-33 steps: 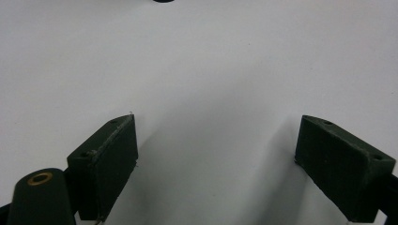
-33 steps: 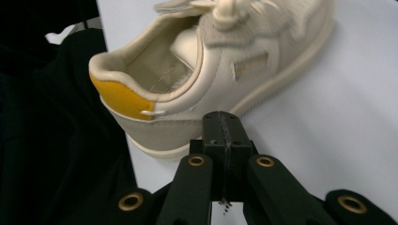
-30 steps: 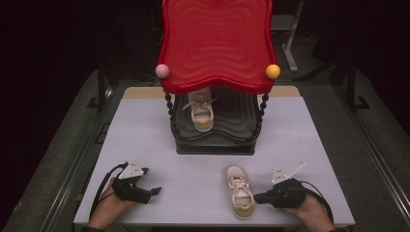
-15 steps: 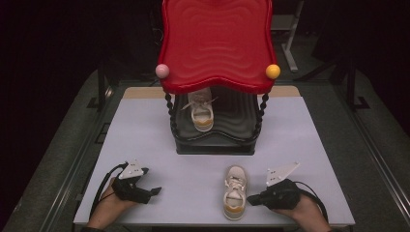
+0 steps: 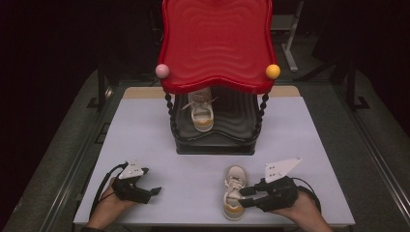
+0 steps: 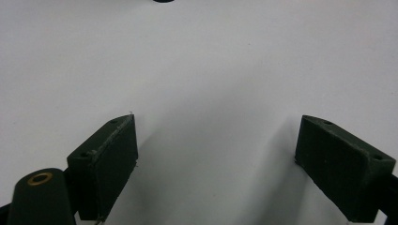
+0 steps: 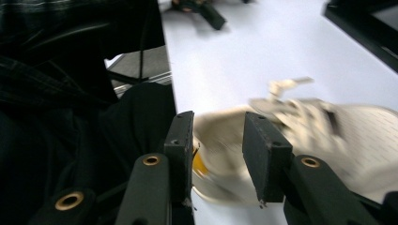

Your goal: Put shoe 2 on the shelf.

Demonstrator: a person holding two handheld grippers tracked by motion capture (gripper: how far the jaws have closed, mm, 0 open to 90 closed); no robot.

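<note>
A beige sneaker with a tan heel (image 5: 233,192) lies on the white table (image 5: 145,135) near the front edge, toe pointing away from me. My right gripper (image 5: 241,197) reaches it from the right at the heel end. Its jaws have just been opening. In the right gripper view the blurred sneaker (image 7: 328,136) lies just beyond the right gripper (image 7: 218,136), heel in the gap, and the pads do not press on it. My left gripper (image 5: 151,193) rests at the front left, open and holding nothing; the left gripper (image 6: 216,159) has bare table between its jaws. A second sneaker (image 5: 202,112) sits on the stand's lower shelf.
A stand with a wavy red top (image 5: 215,43) and a black lower shelf (image 5: 237,125) occupies the back middle of the table, with a pink ball (image 5: 162,70) and an orange ball (image 5: 272,71) at its front corners. The table's front edge lies just behind both hands.
My right gripper has moved left toward the sneaker and its jaws have parted. The sneaker has straightened and shifted slightly left. The left gripper has stayed still.
</note>
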